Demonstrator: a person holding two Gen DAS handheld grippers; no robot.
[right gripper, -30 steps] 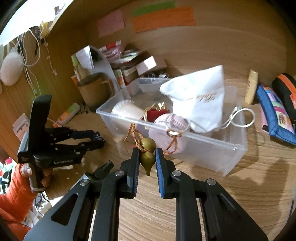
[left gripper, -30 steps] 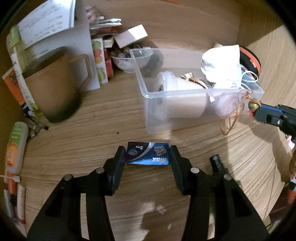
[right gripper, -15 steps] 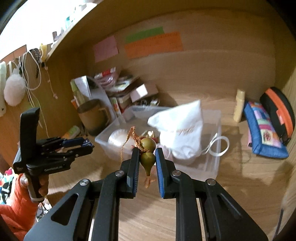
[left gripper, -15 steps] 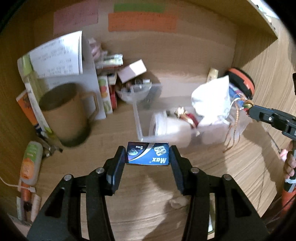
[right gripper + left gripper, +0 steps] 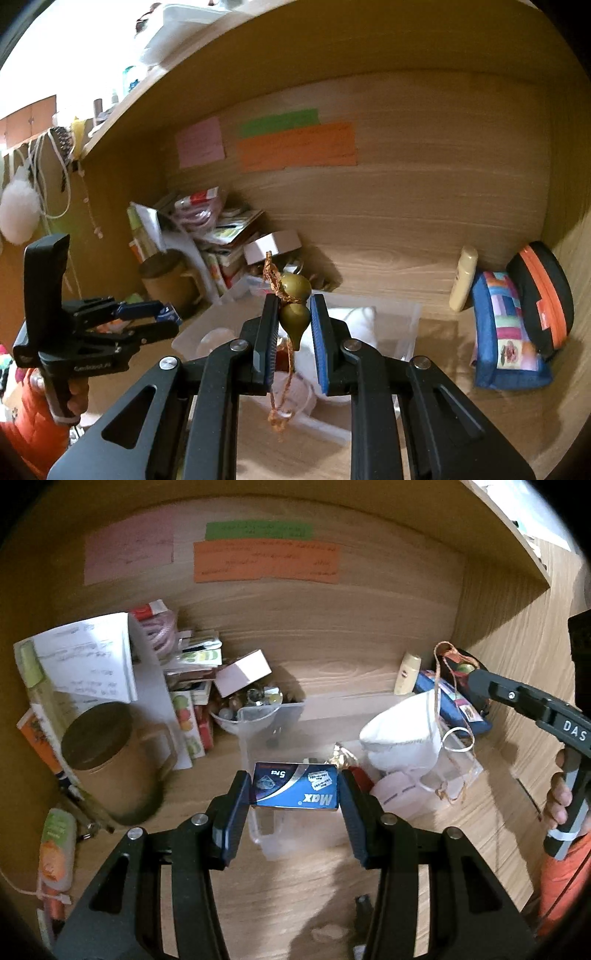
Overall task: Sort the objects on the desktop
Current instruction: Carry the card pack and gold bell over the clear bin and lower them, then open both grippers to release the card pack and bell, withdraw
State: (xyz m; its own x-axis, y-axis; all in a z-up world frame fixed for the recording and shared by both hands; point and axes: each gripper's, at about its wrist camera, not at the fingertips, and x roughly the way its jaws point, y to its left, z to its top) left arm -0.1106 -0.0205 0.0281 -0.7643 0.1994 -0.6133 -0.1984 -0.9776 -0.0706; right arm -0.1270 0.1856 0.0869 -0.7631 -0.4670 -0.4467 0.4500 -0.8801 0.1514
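Evidently both hands are mid-carry, each bringing something to the clear bin. From the left wrist, the left gripper is clamped on the ends of a blue blade box, held in the air above the near end of the clear bin. I judge the next move is to lower it and let go inside. A white pouch fills the bin's right half, so the free space is on the left; a brown mug and stacked papers stand nearby. From the right wrist, the right gripper pinches a small gold gourd charm by its lower bulb, cord dangling, raised over the bin. A patchwork pouch and cream tube lie well apart to the right.
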